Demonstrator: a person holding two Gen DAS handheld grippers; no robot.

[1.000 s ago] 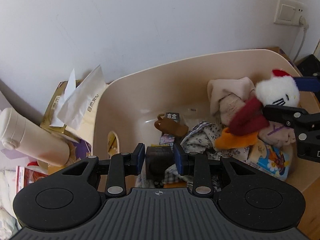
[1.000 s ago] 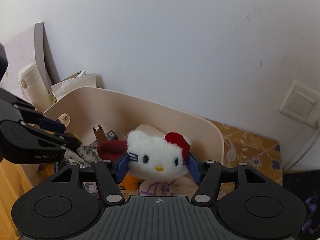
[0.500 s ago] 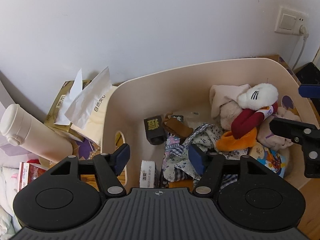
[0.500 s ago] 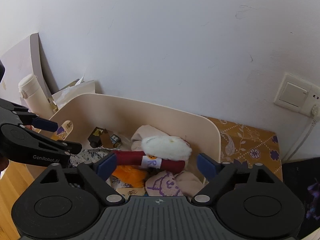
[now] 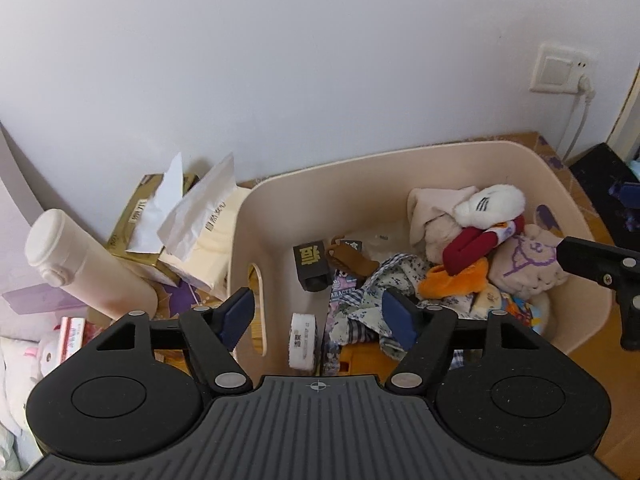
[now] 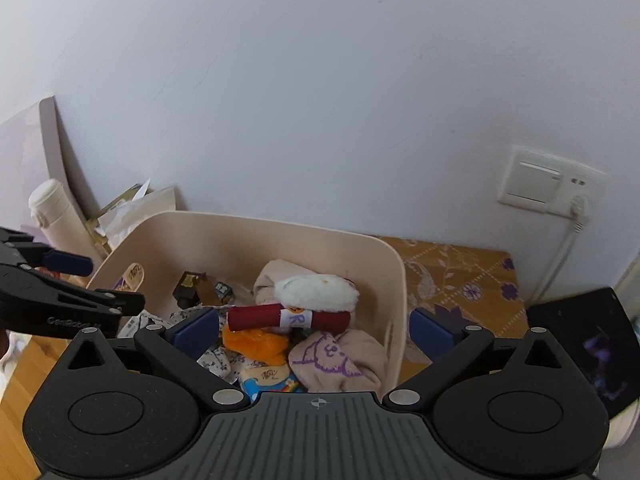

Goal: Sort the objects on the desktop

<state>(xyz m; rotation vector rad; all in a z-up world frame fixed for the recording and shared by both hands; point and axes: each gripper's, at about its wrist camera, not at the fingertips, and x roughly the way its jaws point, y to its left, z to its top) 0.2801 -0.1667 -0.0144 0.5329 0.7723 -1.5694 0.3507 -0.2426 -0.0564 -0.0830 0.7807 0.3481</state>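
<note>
Cream plastic bin [image 5: 440, 160] sits against the white wall, crowded with soft things. White plush cat [image 6: 316, 294] lies face down on the pile toward the bin's right, its dark red limb [image 6: 288, 317] across an orange toy [image 6: 256, 340]. Left gripper [image 5: 318, 316] hangs over the bin's near left corner, jaws opening, nothing between them. Right gripper [image 6: 312, 328] hangs over the plush, jaws opening wide, pads clear of it. Only the left wrist view shows the small black box [image 5: 310, 260] and a white tape roll [image 5: 302, 340] on the bin floor, plus tissue packs [image 5: 200, 232] and a pale flask [image 5: 84, 264] left of the bin. Only the right wrist view shows the yellow patterned cloth [image 6: 460, 280] on the counter right of the bin.
</note>
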